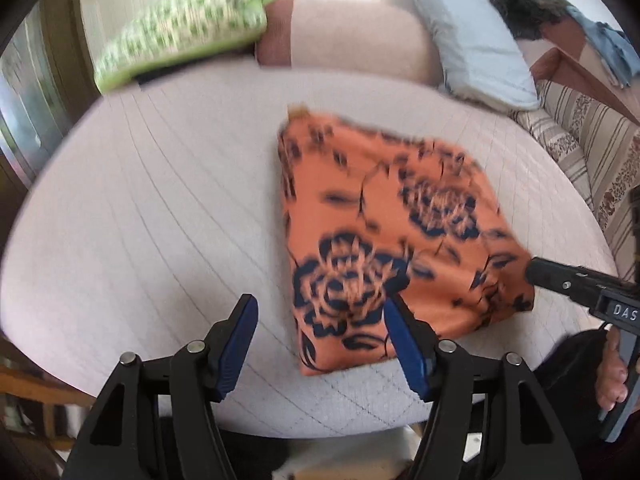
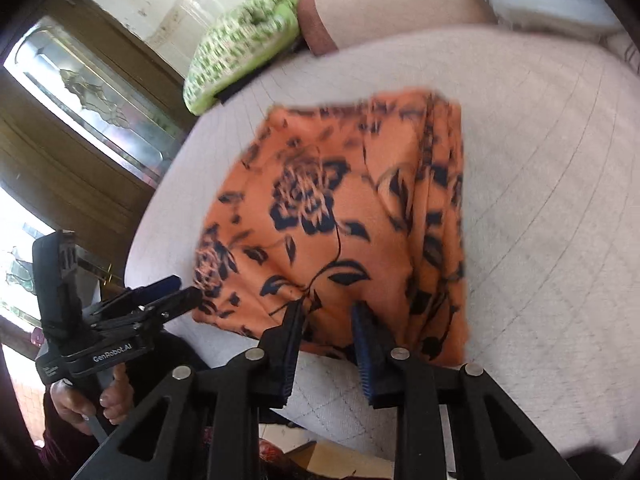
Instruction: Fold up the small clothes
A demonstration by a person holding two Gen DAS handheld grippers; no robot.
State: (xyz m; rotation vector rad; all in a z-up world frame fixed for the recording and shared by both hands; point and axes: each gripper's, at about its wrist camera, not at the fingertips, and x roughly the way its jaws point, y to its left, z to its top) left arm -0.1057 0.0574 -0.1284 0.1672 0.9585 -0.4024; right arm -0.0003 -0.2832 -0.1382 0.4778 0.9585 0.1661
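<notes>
A folded orange cloth with dark blue flowers [image 1: 384, 232] lies flat on a pale quilted cushion [image 1: 152, 216]. It also shows in the right wrist view [image 2: 344, 220]. My left gripper [image 1: 320, 312] is open and empty, its jaws wide apart at the cloth's near left corner. It shows from the side in the right wrist view [image 2: 176, 292]. My right gripper [image 2: 326, 312] is open with a narrow gap, over the cloth's near edge, holding nothing. Its tip shows at the cloth's right corner in the left wrist view [image 1: 536, 274].
A green patterned pillow [image 1: 184, 28], a beige bolster [image 1: 352, 36] and a pale blue pillow [image 1: 468, 36] lie along the far side. A striped sofa seat [image 1: 584, 148] is on the right. A glazed wooden door [image 2: 88, 108] stands to the left.
</notes>
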